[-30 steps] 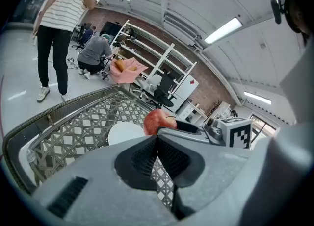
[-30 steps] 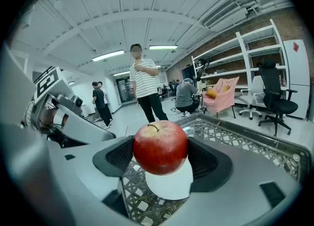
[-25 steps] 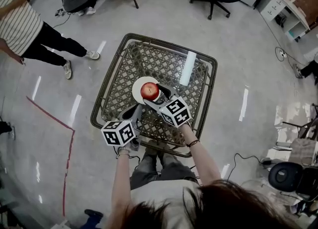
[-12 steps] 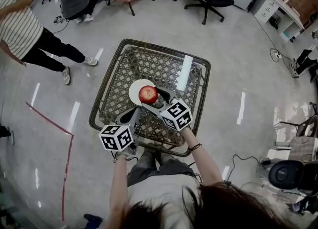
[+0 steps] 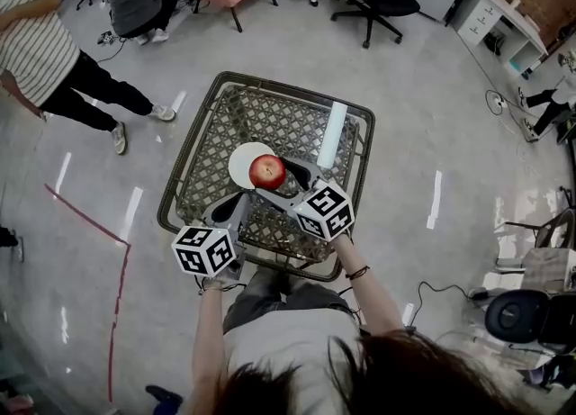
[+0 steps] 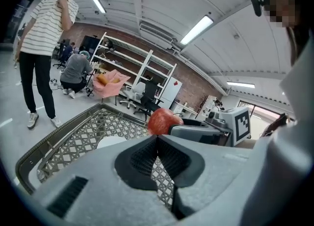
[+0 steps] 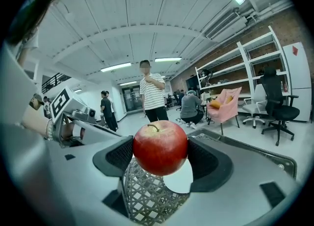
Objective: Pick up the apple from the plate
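While the left tool (image 6: 157, 140) hangs closed, the extended right tool (image 7: 160, 156) clamps the apple (image 5: 267, 170)

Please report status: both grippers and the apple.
Right gripper shut on apple, held above plate. Left gripper shut, empty. Nothing in the way.

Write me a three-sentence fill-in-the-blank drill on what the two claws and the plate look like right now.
1. The right claw is shut on a red ____.
2. The left claw is ____ and has nothing between its jaws.
3. The colour of the round plate on the mesh table is ____.

Missing words: apple; shut; white
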The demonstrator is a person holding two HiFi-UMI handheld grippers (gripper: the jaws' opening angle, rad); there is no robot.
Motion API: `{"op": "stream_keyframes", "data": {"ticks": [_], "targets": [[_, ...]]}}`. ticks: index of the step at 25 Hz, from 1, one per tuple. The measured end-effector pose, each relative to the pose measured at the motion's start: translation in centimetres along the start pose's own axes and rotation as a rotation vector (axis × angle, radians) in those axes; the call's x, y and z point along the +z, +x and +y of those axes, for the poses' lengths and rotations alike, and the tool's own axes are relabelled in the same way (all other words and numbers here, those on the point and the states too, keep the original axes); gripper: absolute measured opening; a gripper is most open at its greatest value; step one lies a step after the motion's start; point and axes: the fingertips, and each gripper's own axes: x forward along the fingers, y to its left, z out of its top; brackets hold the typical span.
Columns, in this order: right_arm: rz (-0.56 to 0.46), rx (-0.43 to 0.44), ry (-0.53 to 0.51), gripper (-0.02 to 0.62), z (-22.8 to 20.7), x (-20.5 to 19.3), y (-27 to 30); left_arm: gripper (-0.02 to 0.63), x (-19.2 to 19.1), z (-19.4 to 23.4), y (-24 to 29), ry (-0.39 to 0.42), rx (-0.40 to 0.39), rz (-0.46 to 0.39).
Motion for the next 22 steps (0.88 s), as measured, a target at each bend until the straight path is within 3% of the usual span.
{"op": "stream_keyframes", "data": {"ticks": [22], "targets": [[-0.058,0.029,0.037,0.302,1.5,2.3,-4.5,0.011,1.5,-3.4,-1.2,0.081,-0.026,-0.061]]}}
